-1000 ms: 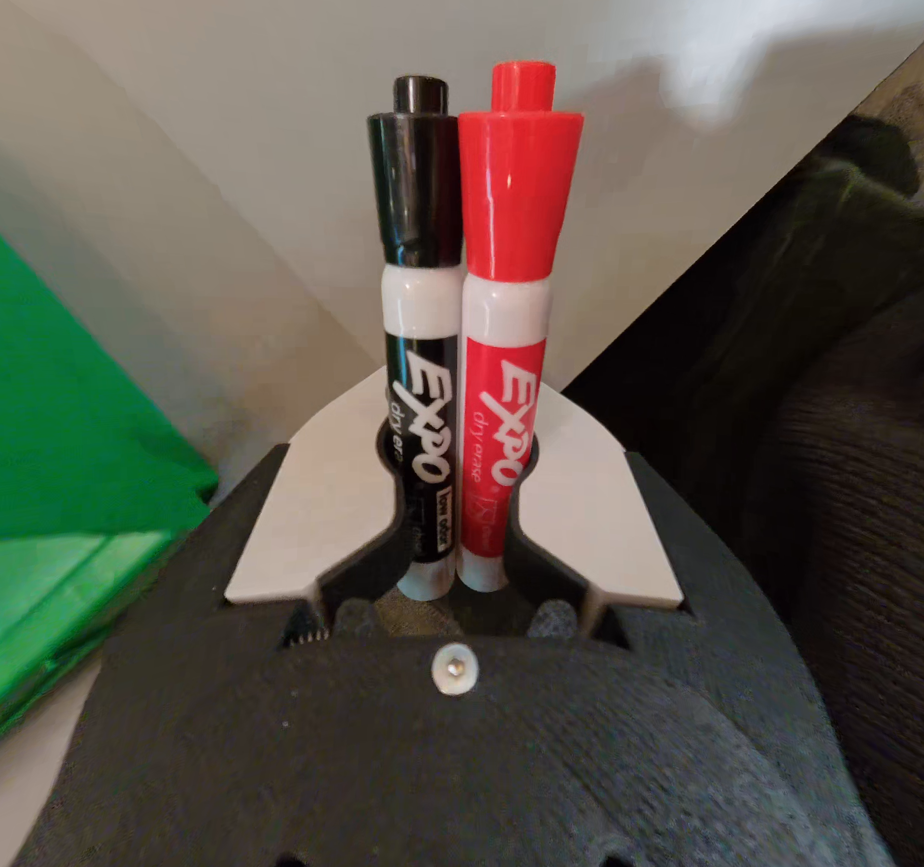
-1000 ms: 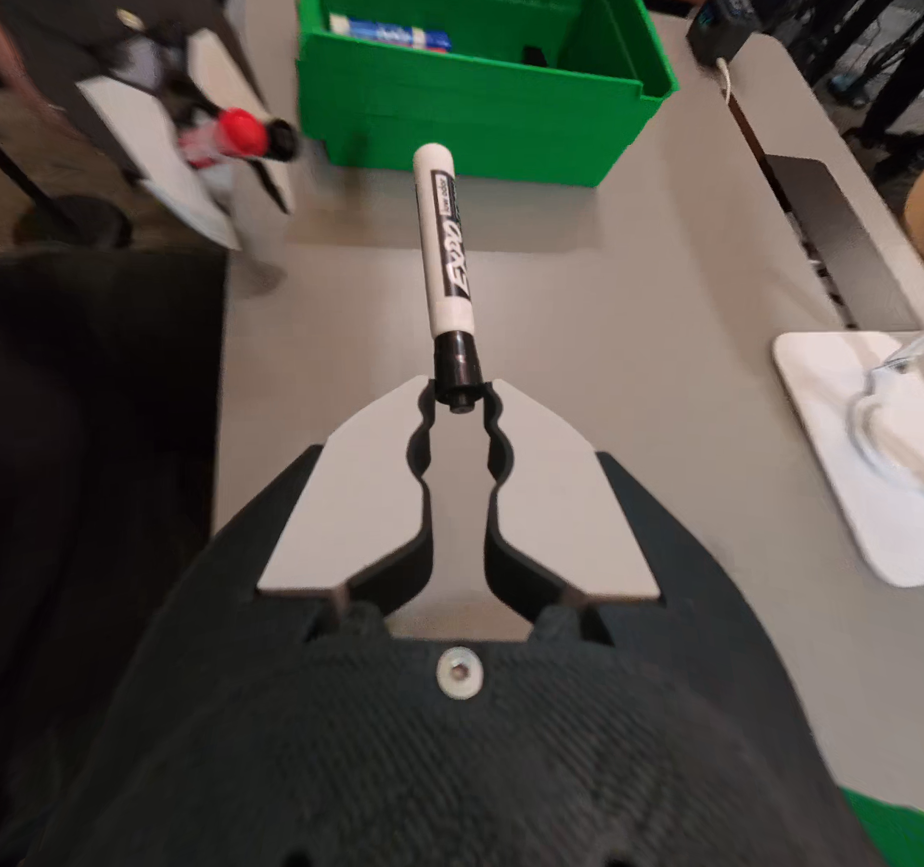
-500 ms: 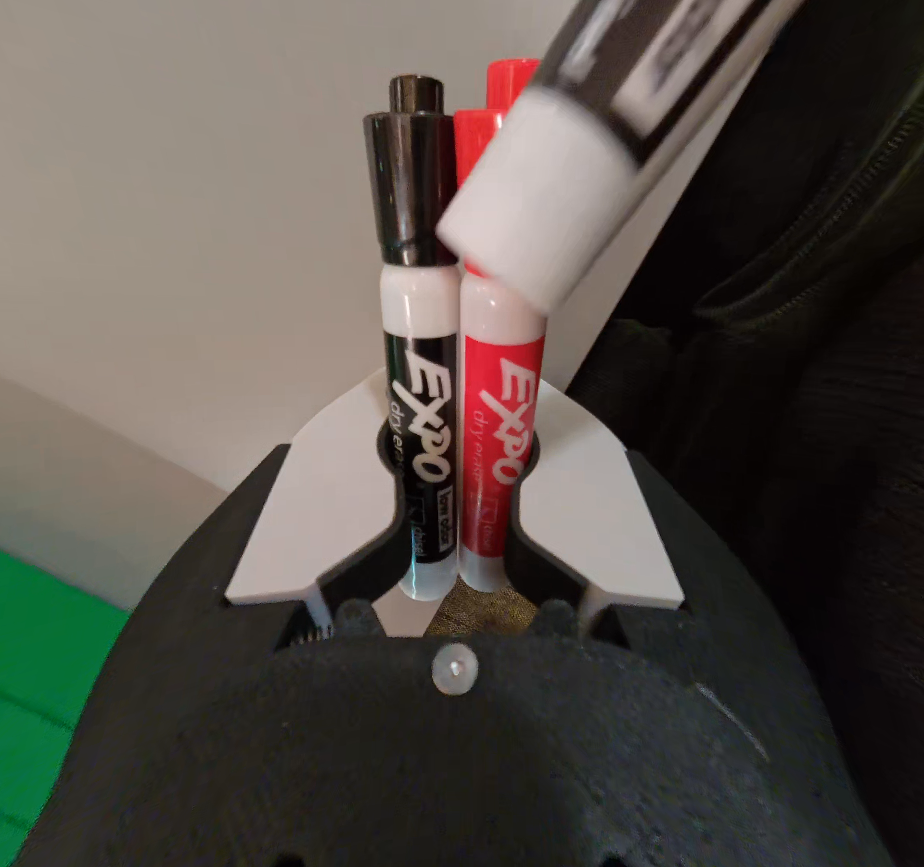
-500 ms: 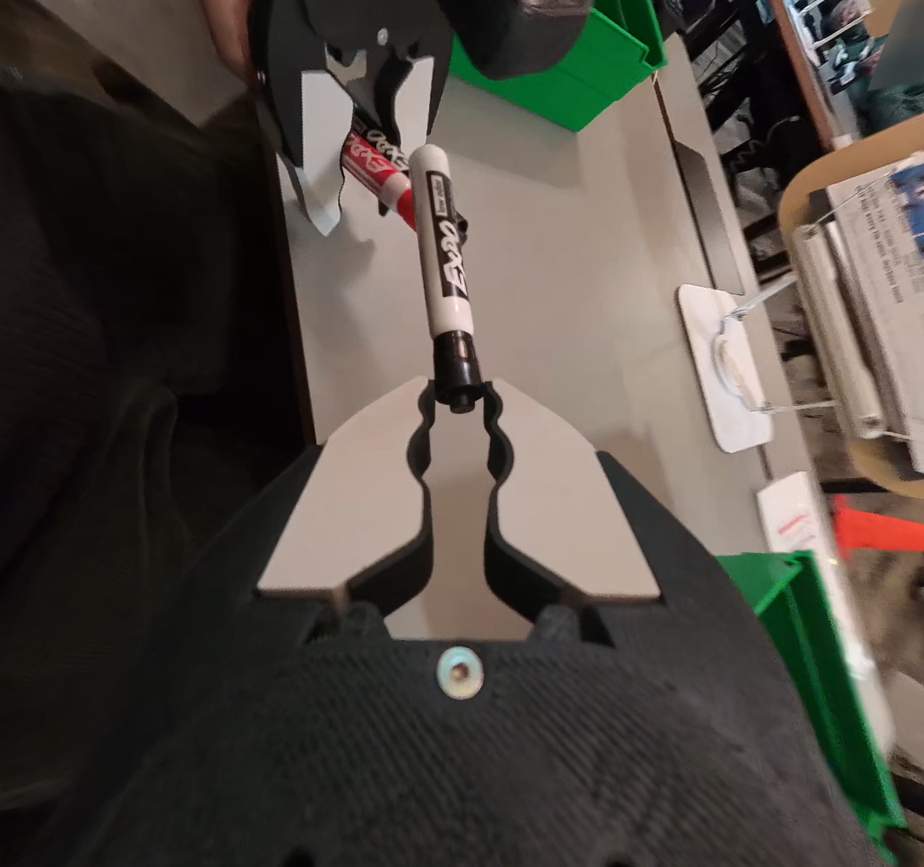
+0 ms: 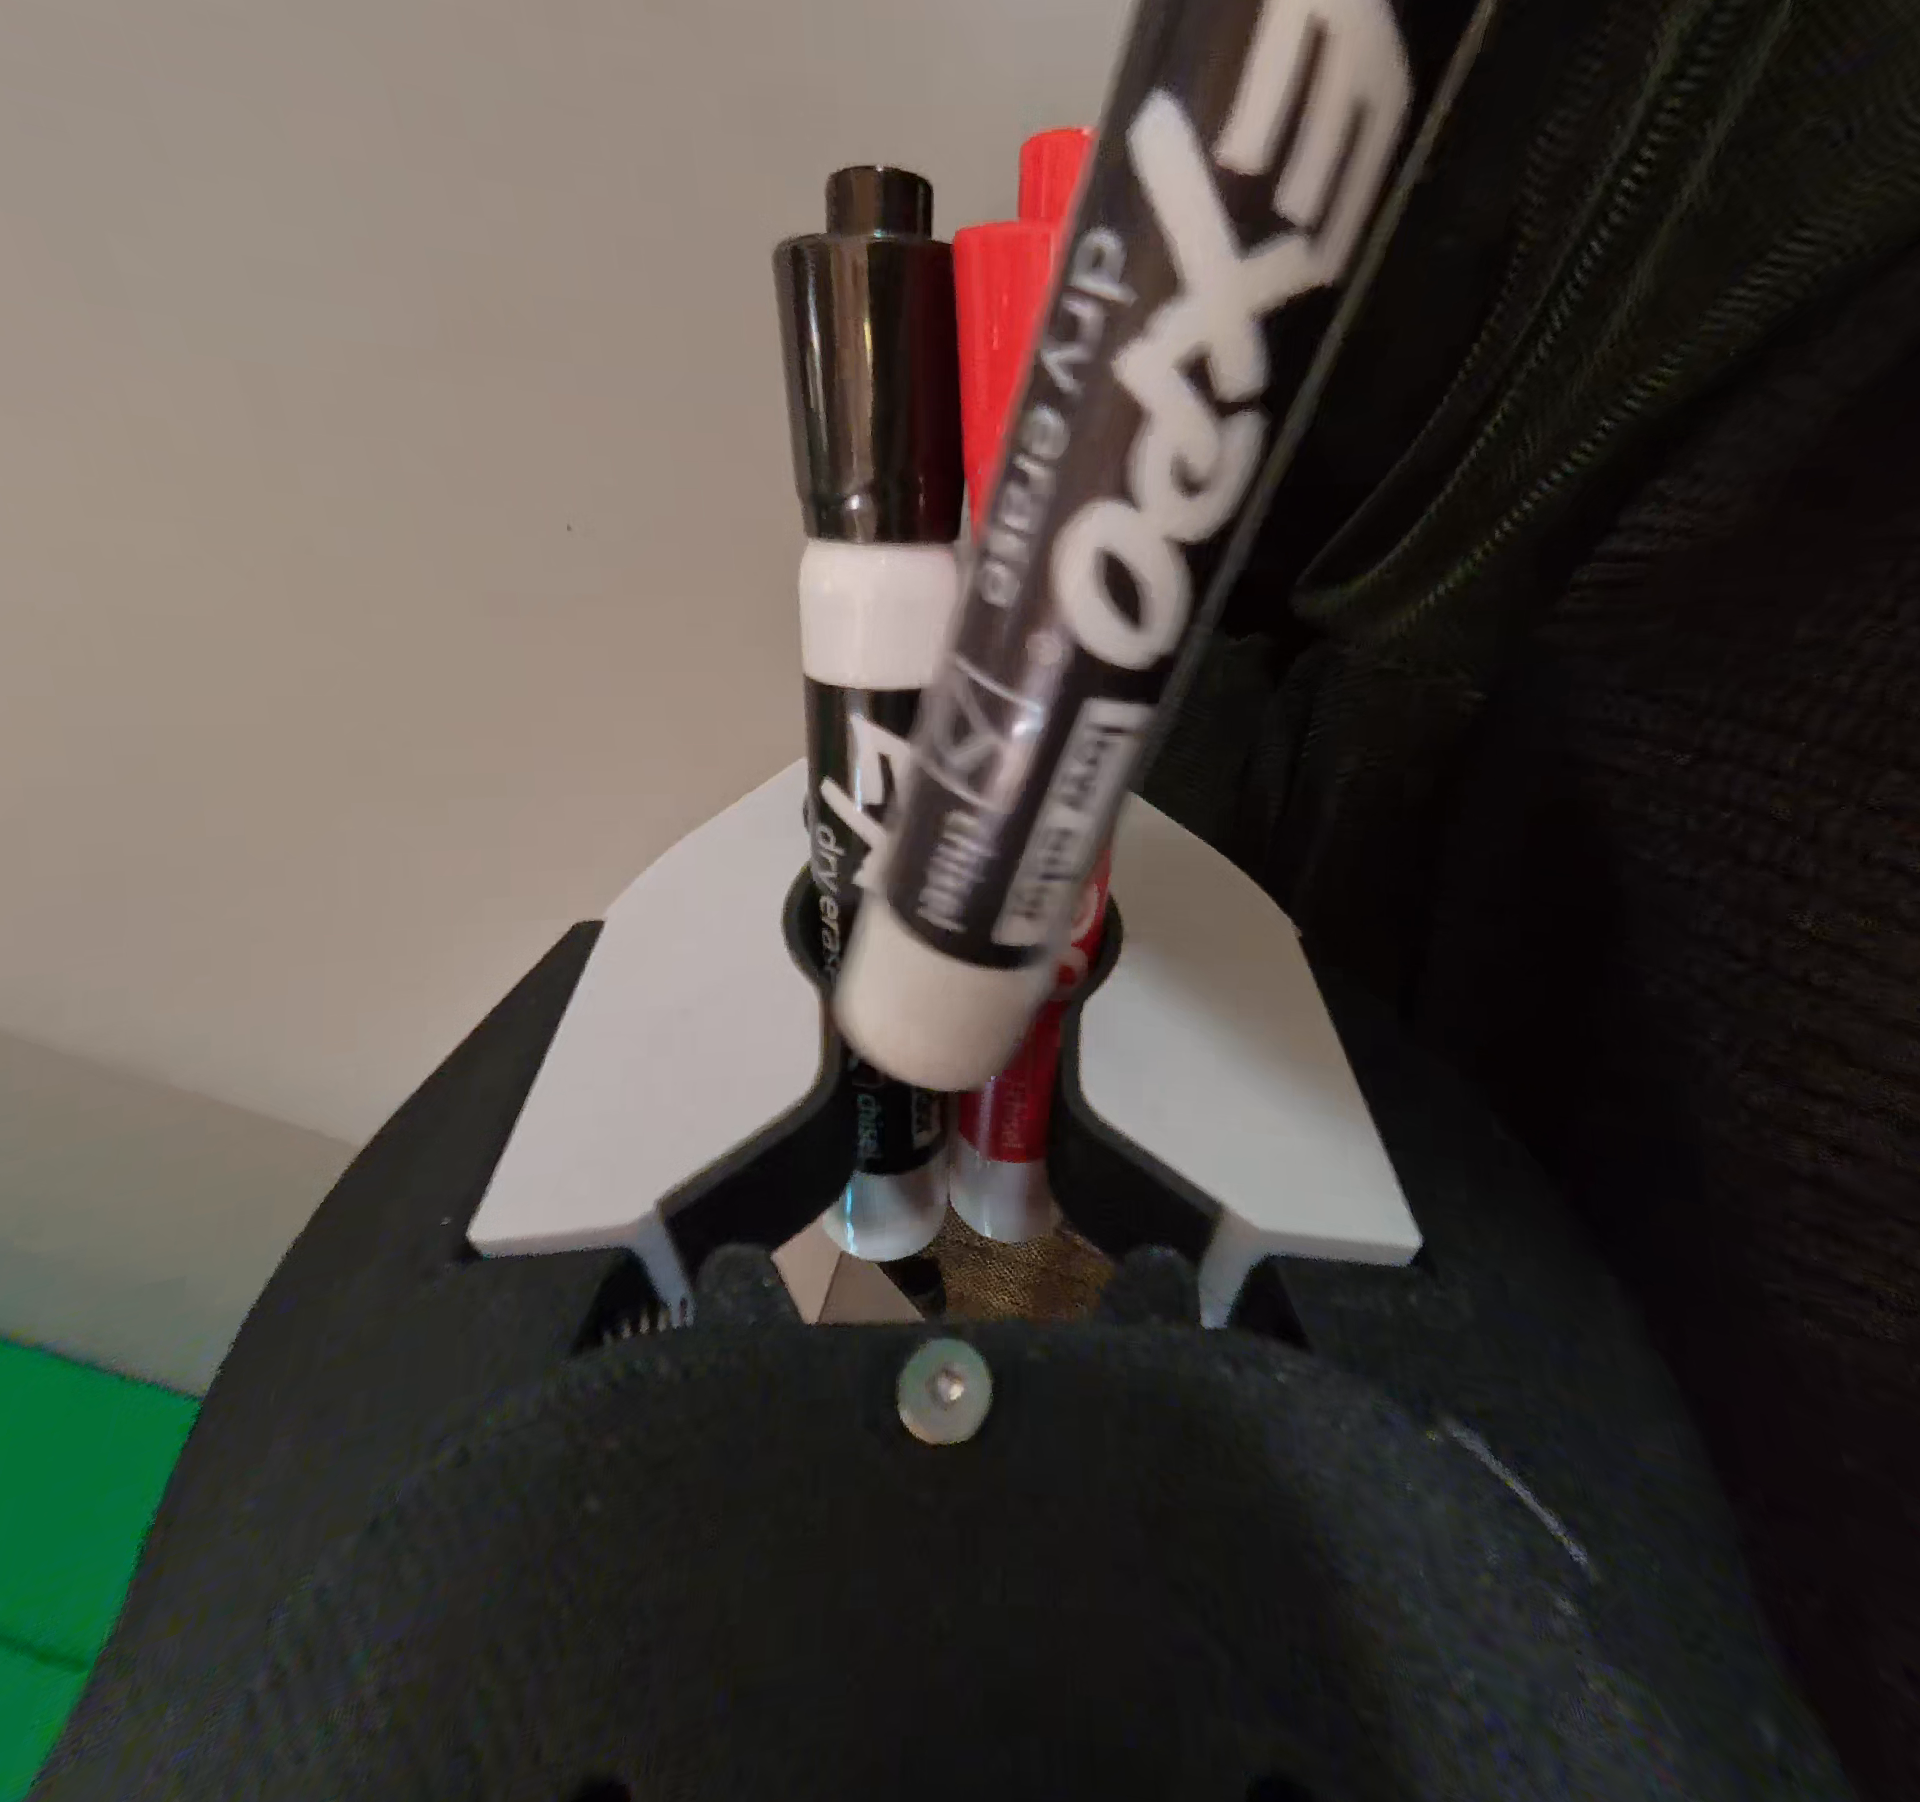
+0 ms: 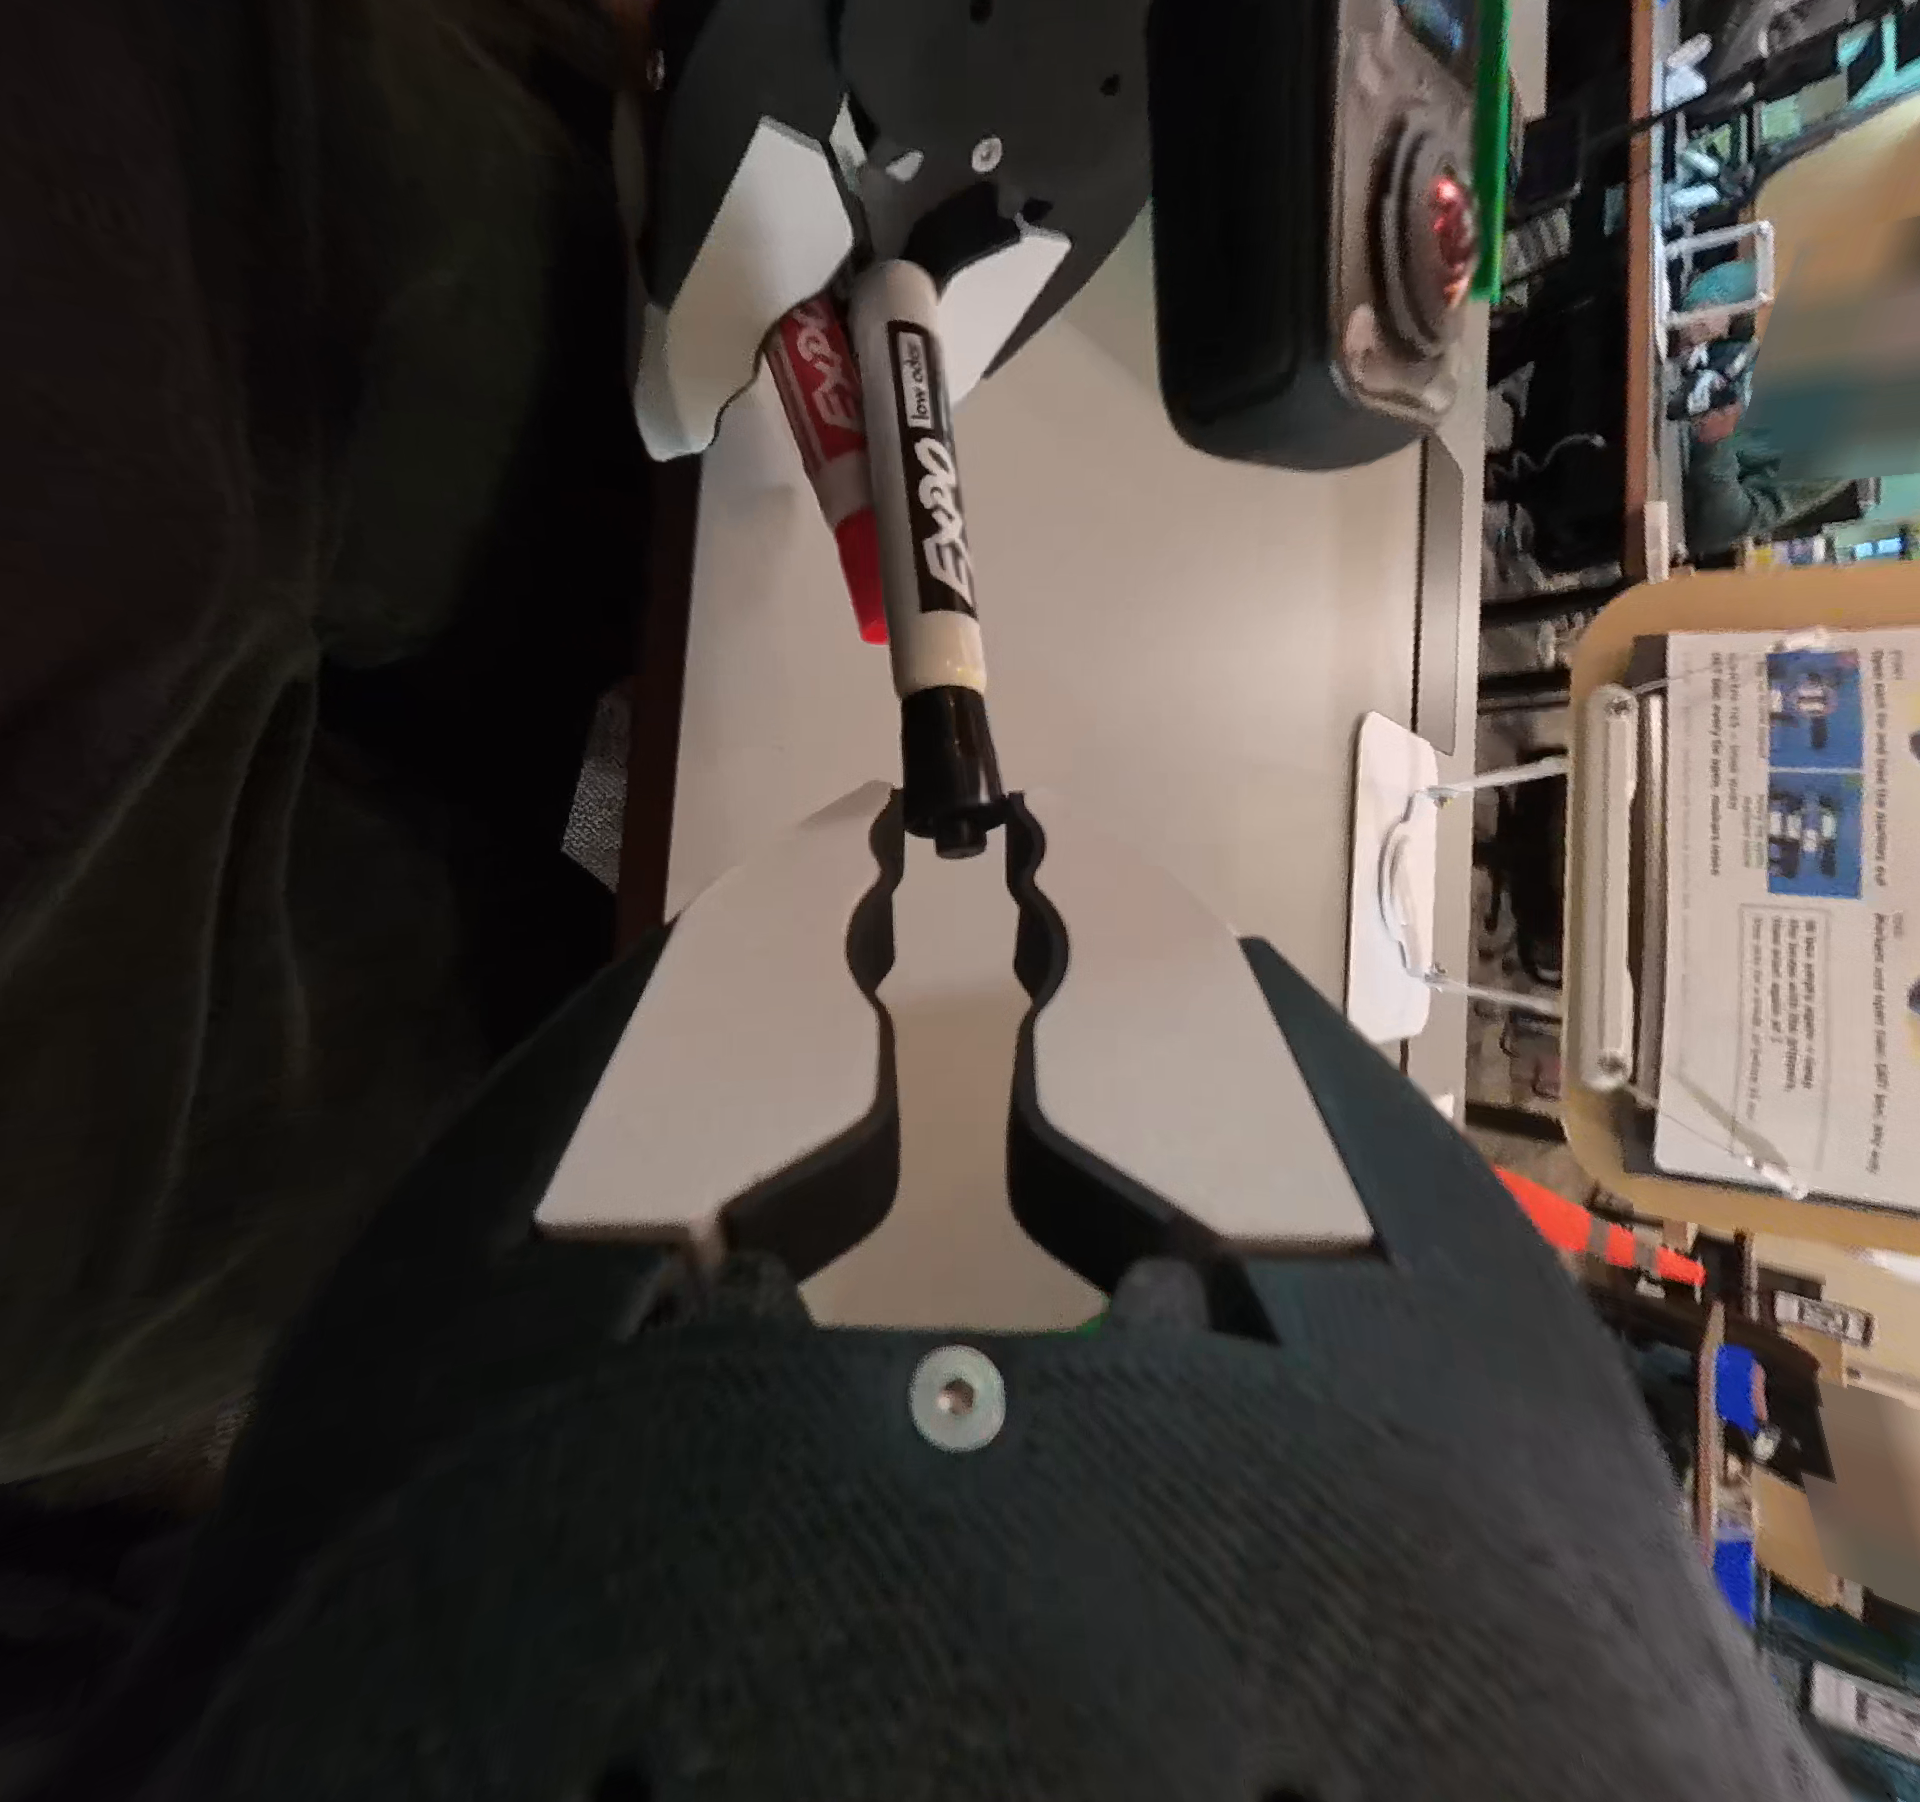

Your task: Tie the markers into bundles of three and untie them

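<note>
My left gripper [image 5: 956, 879] is shut on two upright markers held side by side: a black-capped marker [image 5: 873, 422] and a red marker [image 5: 1003, 329]. My right gripper [image 6: 951, 807] is shut on the black cap of a third marker [image 6: 925, 505] with a black label. That third marker [image 5: 1122, 464] slants in from the upper right, and its white end lies over the two held markers, between the left gripper's white fingers [image 5: 665, 1077]. In the right wrist view, the left gripper [image 6: 831, 370] shows with the red marker [image 6: 831, 464] beside the third marker.
A grey table [image 6: 1143, 661] lies under both grippers. A green bin [image 5: 62, 1503] is at the lower left. A person's dark clothing [image 5: 1662, 817] is close on the right. A white pad [image 6: 1392, 869] and a stand with printed sheets [image 6: 1766, 921] are farther off. Across from one pair of fingers to the other is roughly 12 cm.
The right gripper has carried its marker toward the left gripper. The marker's white end has slid from beside the caps down to the left gripper's fingers. Both grippers stay shut.
</note>
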